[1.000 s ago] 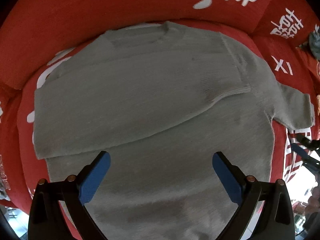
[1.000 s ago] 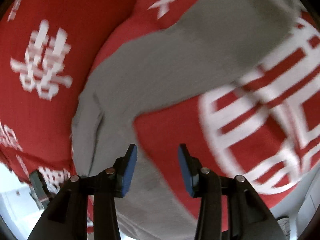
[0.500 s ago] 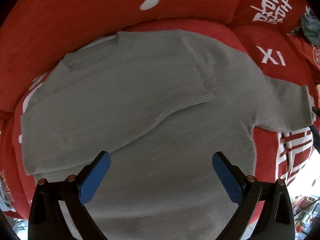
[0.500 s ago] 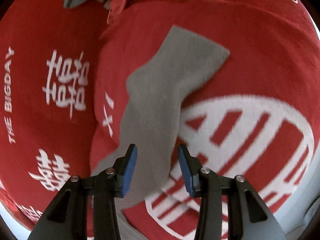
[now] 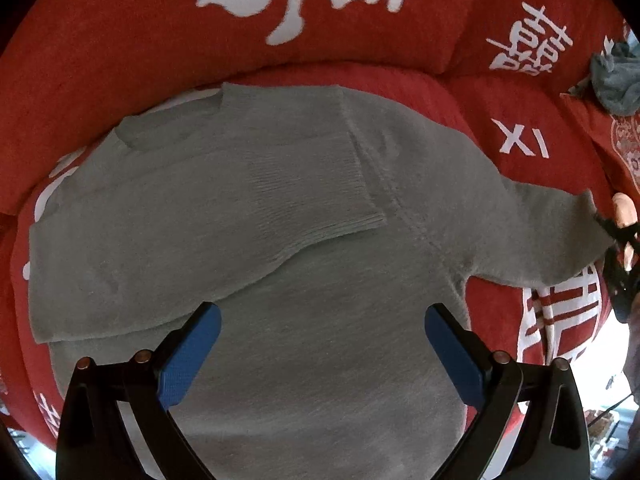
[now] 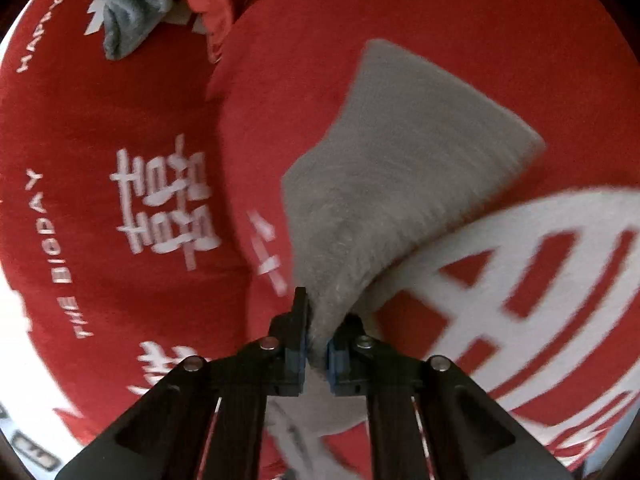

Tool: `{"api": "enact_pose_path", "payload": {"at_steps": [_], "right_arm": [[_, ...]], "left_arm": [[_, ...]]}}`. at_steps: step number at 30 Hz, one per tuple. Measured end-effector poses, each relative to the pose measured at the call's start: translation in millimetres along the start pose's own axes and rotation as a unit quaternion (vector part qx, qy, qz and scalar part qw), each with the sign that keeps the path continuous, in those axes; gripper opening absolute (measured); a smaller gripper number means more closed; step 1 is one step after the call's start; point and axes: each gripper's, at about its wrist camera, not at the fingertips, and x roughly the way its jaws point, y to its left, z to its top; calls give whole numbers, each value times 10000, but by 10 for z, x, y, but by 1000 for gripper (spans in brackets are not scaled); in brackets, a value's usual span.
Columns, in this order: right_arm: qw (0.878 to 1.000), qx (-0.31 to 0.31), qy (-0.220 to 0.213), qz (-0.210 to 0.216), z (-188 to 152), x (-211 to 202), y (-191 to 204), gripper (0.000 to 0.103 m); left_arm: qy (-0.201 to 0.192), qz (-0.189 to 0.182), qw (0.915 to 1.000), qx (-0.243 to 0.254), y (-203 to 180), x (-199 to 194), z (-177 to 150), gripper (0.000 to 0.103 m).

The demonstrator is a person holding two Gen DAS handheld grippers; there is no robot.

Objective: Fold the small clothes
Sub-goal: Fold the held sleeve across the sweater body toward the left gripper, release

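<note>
A grey knit sweater (image 5: 320,280) lies flat on a red sofa seat (image 5: 500,128) printed with white characters, one sleeve (image 5: 240,232) already folded across the chest. The other sleeve (image 6: 400,184) stretches out to the side, its edge pinched between the pressed-together pads of the right hand-held gripper (image 6: 316,344). The left hand-held gripper (image 5: 322,356) hovers spread wide above the hem, holding nothing. Judging by the layout, the second sleeve and the body folds remain. A crumpled grey-blue cloth (image 6: 124,0) sits well apart on the cushions.
</note>
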Motion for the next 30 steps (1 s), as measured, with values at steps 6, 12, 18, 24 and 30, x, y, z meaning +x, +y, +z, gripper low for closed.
{"api": "enact_pose_path", "payload": {"at_steps": [6, 12, 18, 24, 30], "right_arm": [[9926, -897, 638, 517, -363, 375, 660, 7], [9609, -2273, 1430, 674, -1112, 908, 1471, 7], [8973, -3687, 2369, 524, -2261, 1538, 1969, 7], [8451, -4346, 3097, -317, -3265, 2206, 1678, 7], [8275, -4296, 3306, -1463, -3553, 2577, 1173, 12]], "left_arm": [[-28, -68, 9995, -295, 365, -77, -87, 102], [-211, 20, 9972, -721, 859, -221, -208, 102], [-338, 231, 9922, -1182, 1393, -310, -410, 102], [-281, 324, 9854, -1647, 1900, -314, -647, 102], [-233, 331, 9808, -1906, 2185, -278, -832, 102]]}}
